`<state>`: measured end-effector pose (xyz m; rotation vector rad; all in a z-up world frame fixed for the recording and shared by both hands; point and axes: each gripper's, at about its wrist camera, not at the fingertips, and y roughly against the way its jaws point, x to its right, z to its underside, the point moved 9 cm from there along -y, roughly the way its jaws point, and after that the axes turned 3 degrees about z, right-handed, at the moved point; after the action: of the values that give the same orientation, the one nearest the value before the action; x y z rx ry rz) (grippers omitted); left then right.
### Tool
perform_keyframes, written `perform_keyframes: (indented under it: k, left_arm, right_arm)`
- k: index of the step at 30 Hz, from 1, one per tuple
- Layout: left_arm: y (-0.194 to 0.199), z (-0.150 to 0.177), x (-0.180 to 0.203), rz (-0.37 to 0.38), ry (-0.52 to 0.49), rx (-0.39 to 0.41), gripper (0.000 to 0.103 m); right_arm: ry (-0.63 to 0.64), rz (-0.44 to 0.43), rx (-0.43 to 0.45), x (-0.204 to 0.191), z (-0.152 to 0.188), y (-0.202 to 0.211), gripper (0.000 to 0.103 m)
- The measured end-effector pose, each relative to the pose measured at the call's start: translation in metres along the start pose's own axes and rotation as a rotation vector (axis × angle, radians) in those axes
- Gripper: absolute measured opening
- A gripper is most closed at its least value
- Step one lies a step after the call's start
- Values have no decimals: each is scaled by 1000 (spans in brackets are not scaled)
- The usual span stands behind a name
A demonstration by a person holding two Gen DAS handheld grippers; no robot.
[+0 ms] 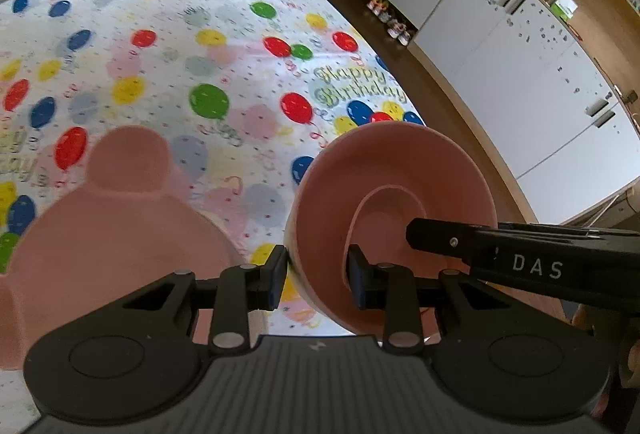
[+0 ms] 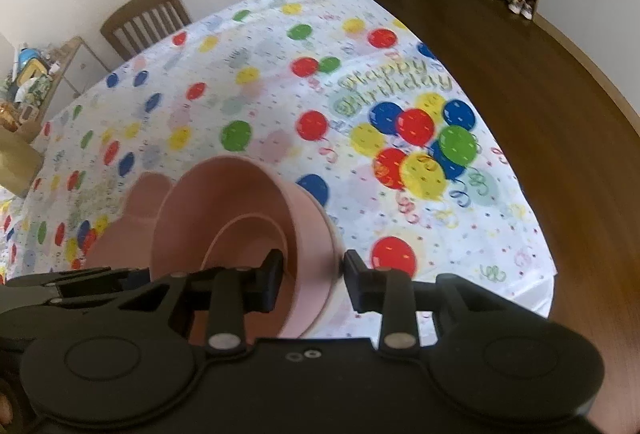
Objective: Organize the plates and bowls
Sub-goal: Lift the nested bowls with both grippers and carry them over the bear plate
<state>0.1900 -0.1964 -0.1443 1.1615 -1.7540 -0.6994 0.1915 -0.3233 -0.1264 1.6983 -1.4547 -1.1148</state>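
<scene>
A pink bowl [image 1: 390, 222] is held between both claws over the balloon-print tablecloth [image 1: 224, 45], tilted so its opening faces the cameras. The left gripper [image 1: 318, 276] is narrowed onto the bowl's wall on one side, one pad outside and one inside. The right gripper [image 2: 314, 280] clamps the opposite wall the same way. A pink plate with round ears [image 1: 120, 218] lies on the tablecloth just to the left of the bowl, and it looks like the likely place to set it.

The main risk is the shared hold. If the two hands drift apart or twist unevenly, the thin wall could slide out from one pair of pads and the bowl would swing or drop. The table edge is near on the right, above the wooden floor [image 2: 520, 45], so a slip could send it over.
</scene>
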Motion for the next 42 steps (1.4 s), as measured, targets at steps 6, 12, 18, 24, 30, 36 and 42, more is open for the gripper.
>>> perform_keyframes:
  k: [6,12,18,24,30,36,42]
  left_arm:
    - [25,3,-20,-18,18,31,31]
    - [49,8,-46,-39,41,59,31]
    - [69,15,-75,-68,63,70,31]
    - [82,24,-102,-105,89,75,31]
    - [84,30,-128,-147,114,64,31]
    - [76,38,-143,-168,129,35,31]
    - [66,40,-146,-169,133,11,31]
  right_arm:
    - [38,-13,20,-31,-1,7,31]
    - [76,-31,30,-66,1,10,31]
    - [108,-54,25,-100,8,8,31]
    - [131,-79,4,-132,18,-1,31]
    - [132,-105,-37,-153,27,-20,31]
    - [137,-104,-75,-165,36,-37,31]
    - [129,-86,-101,-163,38,-47,31]
